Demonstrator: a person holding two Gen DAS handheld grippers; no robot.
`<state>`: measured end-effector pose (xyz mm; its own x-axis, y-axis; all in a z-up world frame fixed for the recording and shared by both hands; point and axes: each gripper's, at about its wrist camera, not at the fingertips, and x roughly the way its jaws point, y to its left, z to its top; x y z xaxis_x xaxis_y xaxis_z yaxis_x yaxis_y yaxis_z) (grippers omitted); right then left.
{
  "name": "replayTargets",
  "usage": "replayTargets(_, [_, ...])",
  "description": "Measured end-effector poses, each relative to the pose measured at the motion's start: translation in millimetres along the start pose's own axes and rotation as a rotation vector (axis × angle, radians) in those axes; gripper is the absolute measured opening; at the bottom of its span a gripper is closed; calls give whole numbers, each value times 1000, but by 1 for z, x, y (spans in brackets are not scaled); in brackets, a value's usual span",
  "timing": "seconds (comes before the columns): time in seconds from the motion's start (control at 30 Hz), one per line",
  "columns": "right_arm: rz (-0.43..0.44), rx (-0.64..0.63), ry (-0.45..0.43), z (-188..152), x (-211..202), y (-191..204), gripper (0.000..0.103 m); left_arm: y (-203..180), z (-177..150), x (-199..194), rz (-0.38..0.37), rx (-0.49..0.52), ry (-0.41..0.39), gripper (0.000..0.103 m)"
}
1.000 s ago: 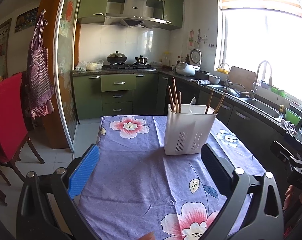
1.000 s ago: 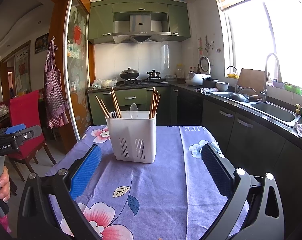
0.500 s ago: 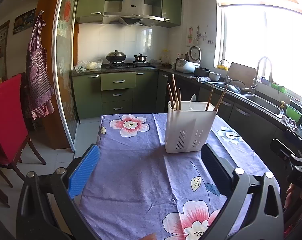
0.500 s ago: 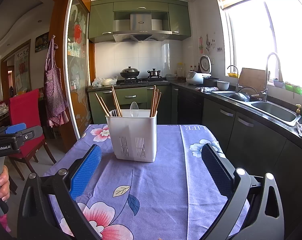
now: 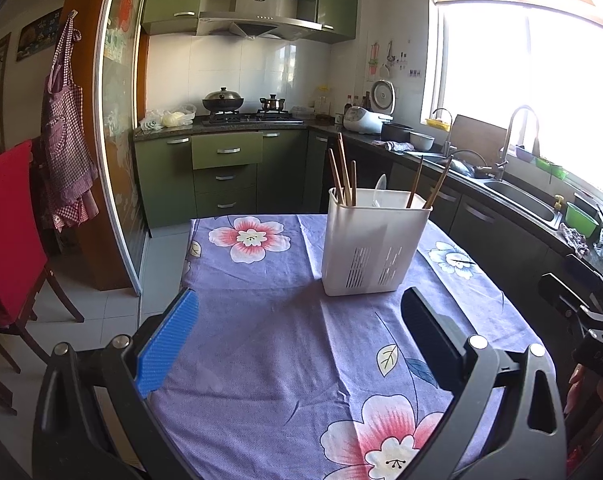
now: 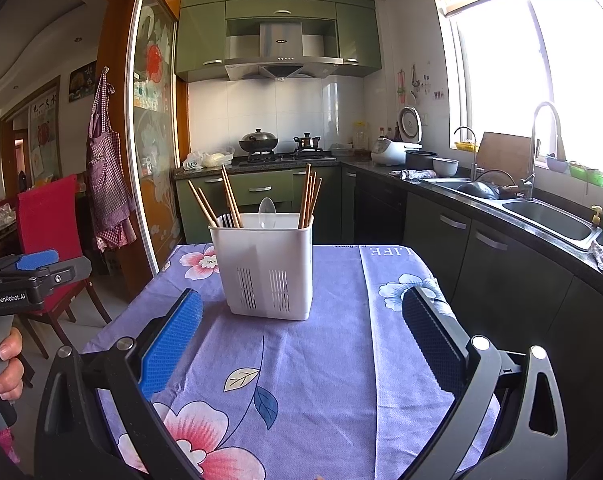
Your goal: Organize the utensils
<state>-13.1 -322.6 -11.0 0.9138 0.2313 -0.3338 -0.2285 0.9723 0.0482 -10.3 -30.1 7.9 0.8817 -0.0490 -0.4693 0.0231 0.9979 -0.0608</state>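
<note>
A white slotted utensil holder (image 5: 371,246) stands upright on the purple floral tablecloth (image 5: 261,332); it also shows in the right wrist view (image 6: 267,268). Wooden chopsticks (image 5: 343,174) lean in its left and right compartments, and a white spoon (image 6: 267,212) stands in the middle one. My left gripper (image 5: 299,332) is open and empty, held back from the holder over the cloth. My right gripper (image 6: 301,336) is open and empty, also short of the holder. The left gripper's body shows at the left edge of the right wrist view (image 6: 29,276).
A red-backed chair (image 5: 5,232) stands left of the table. Dark counters with a sink (image 6: 549,220) run along the right. Green cabinets and a stove with pots (image 5: 223,102) are at the back. The table's edges drop off left and right.
Both views have shifted slightly; the holder sits a little lower in the left wrist view. Both grippers stay open and empty.
</note>
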Motion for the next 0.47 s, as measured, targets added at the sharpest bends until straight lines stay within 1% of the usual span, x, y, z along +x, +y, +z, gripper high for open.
replayTargets(0.1, [0,0,3,0,2,0,98,0,1,1,12,2,-1,96])
replayTargets(0.2, [-1,1,4,0,2,0,98,-3,0,3,43,35,2,96])
replayTargets(0.3, [0,4,9,-1,4,-1,98,1,-1,10,7,7,38,96])
replayTargets(0.47, [-2,6,22,-3,9,-2,98,5,-6,25,28,-4,61,96])
